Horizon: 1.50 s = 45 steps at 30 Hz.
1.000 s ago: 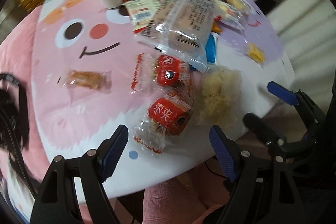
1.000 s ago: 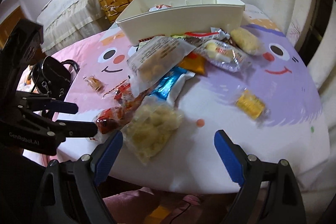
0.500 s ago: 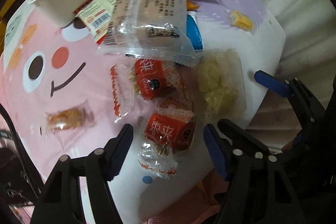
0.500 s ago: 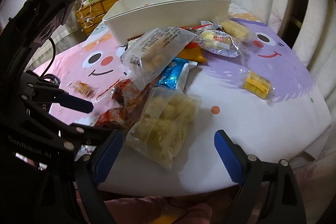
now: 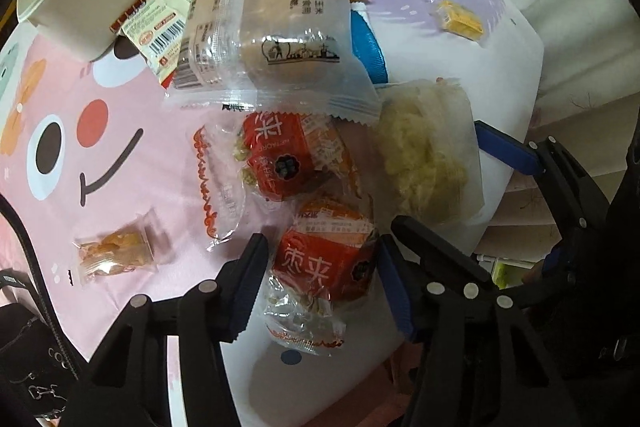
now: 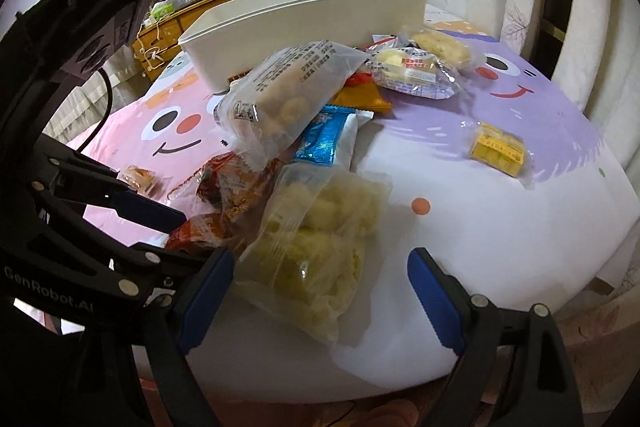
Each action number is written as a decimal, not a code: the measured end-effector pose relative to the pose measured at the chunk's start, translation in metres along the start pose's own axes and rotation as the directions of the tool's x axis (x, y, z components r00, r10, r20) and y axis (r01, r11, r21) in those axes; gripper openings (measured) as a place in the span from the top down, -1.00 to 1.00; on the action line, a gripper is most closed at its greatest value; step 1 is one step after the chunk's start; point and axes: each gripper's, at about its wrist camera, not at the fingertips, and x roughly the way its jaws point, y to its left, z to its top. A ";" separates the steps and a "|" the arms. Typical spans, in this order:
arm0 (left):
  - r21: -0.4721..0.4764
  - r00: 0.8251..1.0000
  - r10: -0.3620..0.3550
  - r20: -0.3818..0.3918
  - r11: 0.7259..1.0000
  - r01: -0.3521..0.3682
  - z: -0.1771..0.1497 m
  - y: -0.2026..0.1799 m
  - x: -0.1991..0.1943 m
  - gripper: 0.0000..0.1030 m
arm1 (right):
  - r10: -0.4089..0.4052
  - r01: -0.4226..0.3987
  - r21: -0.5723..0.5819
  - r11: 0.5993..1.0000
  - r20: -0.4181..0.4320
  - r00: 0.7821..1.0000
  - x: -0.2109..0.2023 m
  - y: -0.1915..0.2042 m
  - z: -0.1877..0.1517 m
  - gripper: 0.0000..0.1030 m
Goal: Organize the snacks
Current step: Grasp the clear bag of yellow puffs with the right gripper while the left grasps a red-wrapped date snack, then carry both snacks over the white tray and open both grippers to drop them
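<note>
Your left gripper (image 5: 322, 269) is closing its jaws around the red snack pack (image 5: 326, 261) at the near table edge, well in front of the white bin (image 5: 72, 7), pads not yet pressing. Your right gripper (image 6: 320, 291) stands wide around the pale puffed-snack bag (image 6: 320, 251), also well before the white bin (image 6: 304, 23).
</note>
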 end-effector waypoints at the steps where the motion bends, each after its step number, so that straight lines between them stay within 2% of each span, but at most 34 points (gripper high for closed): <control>1: 0.000 1.000 0.000 0.001 1.000 0.000 0.000 0.000 0.001 -0.05 | 0.009 -0.009 -0.009 1.000 0.006 1.000 0.000 0.000 0.000 -0.66; 3: -0.001 1.000 -0.004 0.008 1.000 0.004 -0.001 0.000 0.001 -0.03 | 0.023 -0.023 -0.025 0.999 0.009 1.000 0.000 0.001 0.001 -0.55; 5: -0.002 1.000 -0.007 0.015 1.000 0.007 -0.007 0.001 -0.003 0.02 | 0.048 -0.047 -0.045 0.998 0.005 0.999 0.000 0.004 0.001 -0.28; 6: -0.001 1.000 -0.006 0.015 1.000 0.007 -0.007 0.000 -0.003 0.03 | 0.056 -0.055 -0.053 0.997 0.003 0.998 0.000 0.006 0.001 -0.23; 17: -0.031 0.999 -0.040 0.022 0.999 0.041 -0.019 0.009 -0.013 0.06 | 0.091 -0.095 -0.083 0.992 -0.050 0.995 -0.004 0.012 0.006 0.13; 24: -0.067 0.996 -0.073 0.043 0.995 0.076 -0.025 0.025 -0.027 0.07 | 0.109 -0.124 -0.128 0.984 -0.117 0.987 -0.009 0.019 0.017 0.15; 34: -0.156 0.987 -0.082 0.137 0.982 0.103 -0.045 0.060 -0.082 0.07 | 0.140 -0.166 -0.146 0.975 -0.171 0.975 -0.027 0.017 0.048 0.16; 40: -0.184 0.978 -0.074 0.196 0.977 0.111 -0.048 0.078 -0.126 0.07 | 0.147 -0.176 -0.207 0.962 -0.150 0.978 -0.041 0.017 0.082 0.16; 45: -0.199 0.968 -0.047 0.247 0.975 0.098 -0.038 0.085 -0.156 0.07 | 0.164 -0.188 -0.250 0.950 -0.112 0.980 -0.050 0.018 0.113 0.16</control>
